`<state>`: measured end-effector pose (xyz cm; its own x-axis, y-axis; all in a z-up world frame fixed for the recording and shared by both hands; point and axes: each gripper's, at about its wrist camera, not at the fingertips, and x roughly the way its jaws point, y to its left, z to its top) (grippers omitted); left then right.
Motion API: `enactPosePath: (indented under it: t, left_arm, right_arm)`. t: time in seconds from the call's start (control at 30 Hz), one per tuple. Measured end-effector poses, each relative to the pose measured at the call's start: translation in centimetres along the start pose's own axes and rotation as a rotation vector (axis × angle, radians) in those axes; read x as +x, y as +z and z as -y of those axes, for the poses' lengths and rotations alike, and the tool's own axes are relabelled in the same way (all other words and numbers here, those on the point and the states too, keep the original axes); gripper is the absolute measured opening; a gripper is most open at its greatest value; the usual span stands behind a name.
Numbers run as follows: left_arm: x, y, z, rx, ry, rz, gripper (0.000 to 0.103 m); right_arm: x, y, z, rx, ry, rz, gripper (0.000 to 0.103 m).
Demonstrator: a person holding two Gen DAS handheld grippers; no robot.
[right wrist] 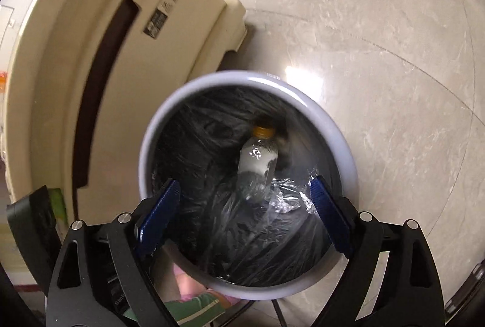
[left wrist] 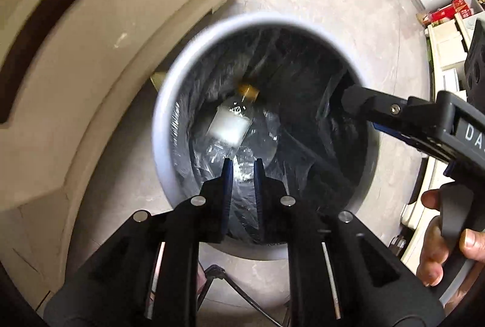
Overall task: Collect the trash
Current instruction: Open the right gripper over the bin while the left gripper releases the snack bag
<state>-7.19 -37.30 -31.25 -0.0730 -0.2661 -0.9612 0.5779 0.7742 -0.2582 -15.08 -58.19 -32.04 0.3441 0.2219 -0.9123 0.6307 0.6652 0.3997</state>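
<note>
A grey round bin [left wrist: 160, 127] [right wrist: 145, 151] lined with a black bag stands on the floor below both grippers. Inside it lies a clear plastic bottle [left wrist: 230, 127] [right wrist: 257, 163] with an orange cap and a white label, blurred in the left wrist view. Crumpled clear film [right wrist: 282, 199] lies beside it. My left gripper [left wrist: 242, 172] hangs over the bin's near side, its jaws a narrow gap apart with nothing pinched. My right gripper [right wrist: 245, 196] stands wide open over the bin mouth, holding nothing; one of its fingers [left wrist: 363, 105] reaches in from the right.
A cream-coloured machine [left wrist: 91, 54] [right wrist: 75, 69] stands close against the bin's left side. Pale marble floor [right wrist: 363, 39] spreads to the right and behind. Shelves with boxes [left wrist: 448, 33] sit at far right. A person's hand [left wrist: 439, 251] grips the right handle.
</note>
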Motion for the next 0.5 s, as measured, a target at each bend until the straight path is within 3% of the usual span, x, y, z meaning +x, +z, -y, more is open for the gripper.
enactPosePath:
  t: [0.1, 0.5]
  left_arm:
    - [-1.8, -0.1, -0.2, -0.022, -0.01, 0.025, 0.021]
    - [-9.6, -0.3, -0.5, -0.022, 0.029, 0.162, 0.021]
  right_arm:
    - [-1.3, 0.0, -0.2, 0.004, 0.014, 0.017, 0.087]
    - [-7.8, -1.3, -4.1, -0.092, 0.046, 0.084, 0.087]
